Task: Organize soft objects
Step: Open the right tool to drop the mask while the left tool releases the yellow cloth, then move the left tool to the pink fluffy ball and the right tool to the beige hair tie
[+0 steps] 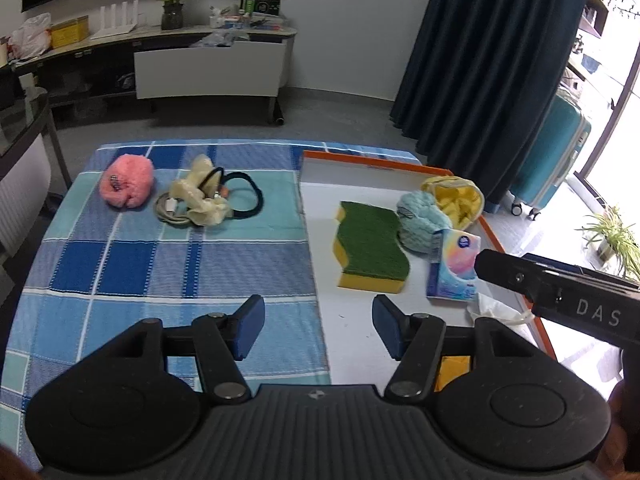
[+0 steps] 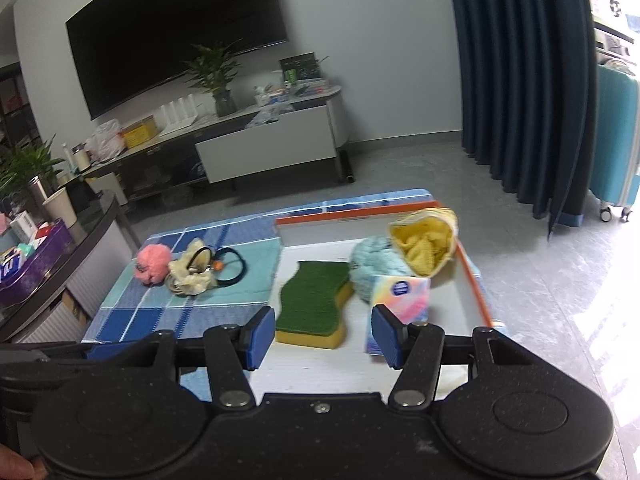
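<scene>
Tray (image 1: 360, 164): green-topped sponge (image 1: 370, 240), blue puff (image 1: 424, 216), yellow pouch (image 1: 456, 198), tissue pack (image 1: 454, 268). Left tongs (image 1: 318, 330) and right tongs (image 2: 322, 334): apart, empty. Table (image 1: 140, 264): pink puff (image 1: 127, 186).

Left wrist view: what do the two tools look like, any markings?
Both tools are matte black with paired linkage arms, silver pivot bolts and round housings. The left tool and right tool carry blue rectangular pads. The right tool's side bar shows white letters "DAS".

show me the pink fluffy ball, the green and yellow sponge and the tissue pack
pink fluffy ball (image 1: 127, 185), left wrist view, middle of its fuzz
green and yellow sponge (image 1: 370, 240), left wrist view, green scrub top
pastel tissue pack (image 2: 400, 294), right wrist view, printed front face
</scene>
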The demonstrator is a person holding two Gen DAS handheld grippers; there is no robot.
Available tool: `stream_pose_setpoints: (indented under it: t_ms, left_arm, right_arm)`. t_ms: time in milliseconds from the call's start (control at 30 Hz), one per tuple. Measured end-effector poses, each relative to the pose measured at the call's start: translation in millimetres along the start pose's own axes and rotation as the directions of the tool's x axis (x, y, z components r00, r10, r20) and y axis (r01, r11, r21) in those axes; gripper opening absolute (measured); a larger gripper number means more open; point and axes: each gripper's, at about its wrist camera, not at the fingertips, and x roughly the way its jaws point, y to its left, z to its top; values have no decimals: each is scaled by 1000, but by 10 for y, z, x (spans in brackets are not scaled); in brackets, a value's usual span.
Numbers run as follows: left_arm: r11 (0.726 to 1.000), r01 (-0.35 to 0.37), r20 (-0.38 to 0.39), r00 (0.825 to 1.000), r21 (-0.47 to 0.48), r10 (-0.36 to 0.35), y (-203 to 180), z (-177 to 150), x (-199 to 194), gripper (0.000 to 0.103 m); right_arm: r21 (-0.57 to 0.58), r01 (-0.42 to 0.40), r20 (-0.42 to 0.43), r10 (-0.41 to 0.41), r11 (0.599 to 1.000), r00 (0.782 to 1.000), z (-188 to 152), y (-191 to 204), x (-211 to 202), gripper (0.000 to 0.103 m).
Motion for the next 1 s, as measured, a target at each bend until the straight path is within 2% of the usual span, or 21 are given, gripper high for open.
stream_pose_setpoints:
  t_ms: [467, 1000]
  left_arm:
    - [989, -99, 22, 995, -112, 102, 627, 77, -96, 61]
    - [978, -148, 13, 988, -148, 151, 1002, 154, -25, 62]
  right_arm:
    - [-91, -124, -45, 120, 988, 992, 99, 651, 335, 66]
    - [-149, -173, -89, 161, 974, 983, 151, 1054, 668, 66]
